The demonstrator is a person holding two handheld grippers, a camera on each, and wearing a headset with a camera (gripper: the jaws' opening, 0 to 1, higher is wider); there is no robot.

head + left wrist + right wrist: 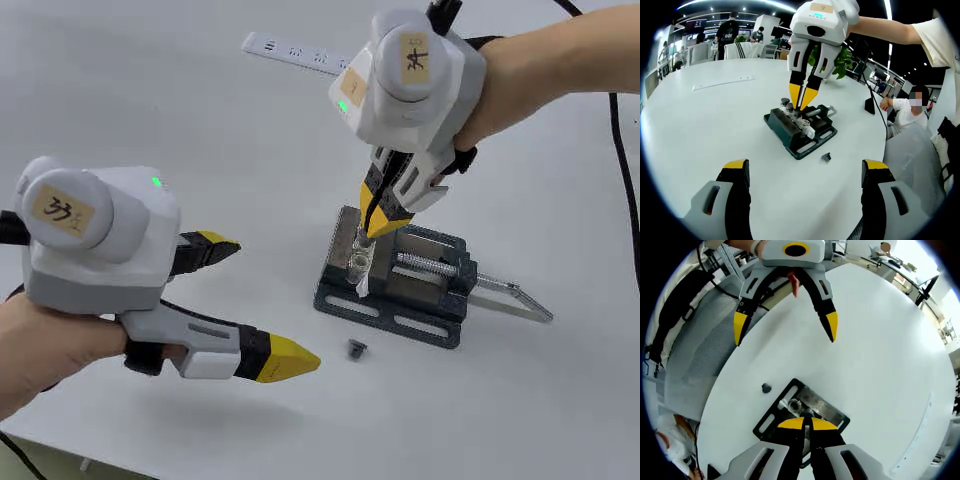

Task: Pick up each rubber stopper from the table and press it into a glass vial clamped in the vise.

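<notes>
One vise (400, 285) on the desk (200, 120); one loose rubber stopper (357, 348) beside it; left hand-held gripper (268, 302) gapes wide; right hand-held gripper (381, 226) closed over the vise.

Anything pinched between the right claw's (378, 228) meeting tips is hidden.

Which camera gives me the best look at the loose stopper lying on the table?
The head view: the rubber stopper lies unobstructed in front of the vise, its shape readable. The left gripper view shows the stopper smaller; the right gripper view, a dark dot beside the vise.
</notes>
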